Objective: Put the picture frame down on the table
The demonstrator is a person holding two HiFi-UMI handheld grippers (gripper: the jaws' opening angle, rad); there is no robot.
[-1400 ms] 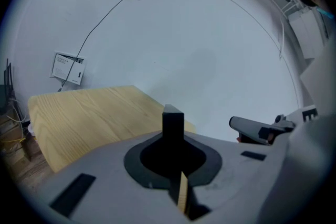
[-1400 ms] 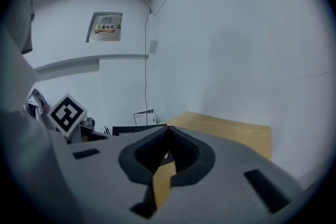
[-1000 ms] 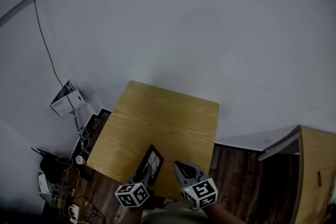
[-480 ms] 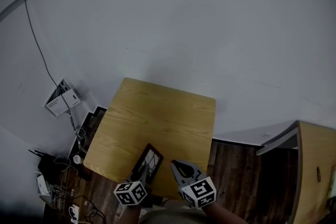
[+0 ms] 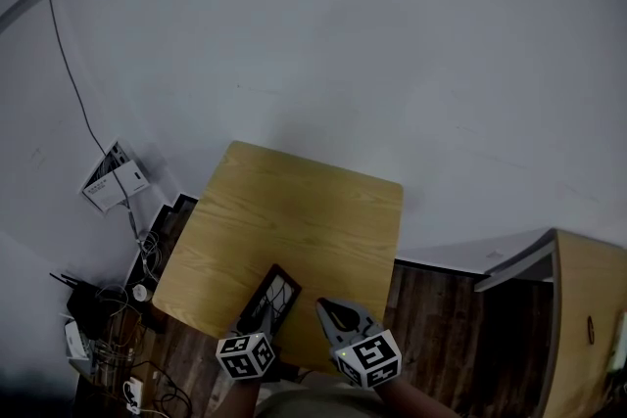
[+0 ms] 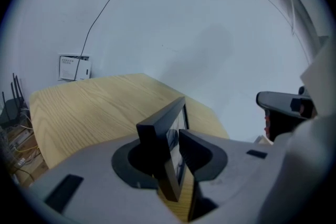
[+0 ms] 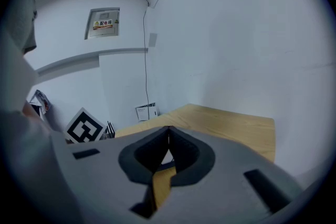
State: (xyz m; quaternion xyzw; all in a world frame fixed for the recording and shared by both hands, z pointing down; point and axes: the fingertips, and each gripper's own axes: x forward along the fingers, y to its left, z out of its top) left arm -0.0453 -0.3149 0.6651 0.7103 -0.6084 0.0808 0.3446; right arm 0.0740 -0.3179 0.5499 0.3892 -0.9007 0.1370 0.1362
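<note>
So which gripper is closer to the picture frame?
Left. The left gripper has the picture frame between its jaws, which have just been opening. The right gripper sits off to the frame's right, shut and empty, not touching it.

Picture frame (image 5: 271, 297) sits at near edge of table (image 5: 313, 210), toward your left. Wall (image 5: 343, 34) stands behind table. Paper sheets (image 5: 111, 179) lean at wall, left of table. Nearer to you, cables (image 5: 147, 261) lie on floor (image 5: 441, 318) beside table's left edge. Cabinet (image 5: 590, 308) stands at your far right, well apart from table.
</note>
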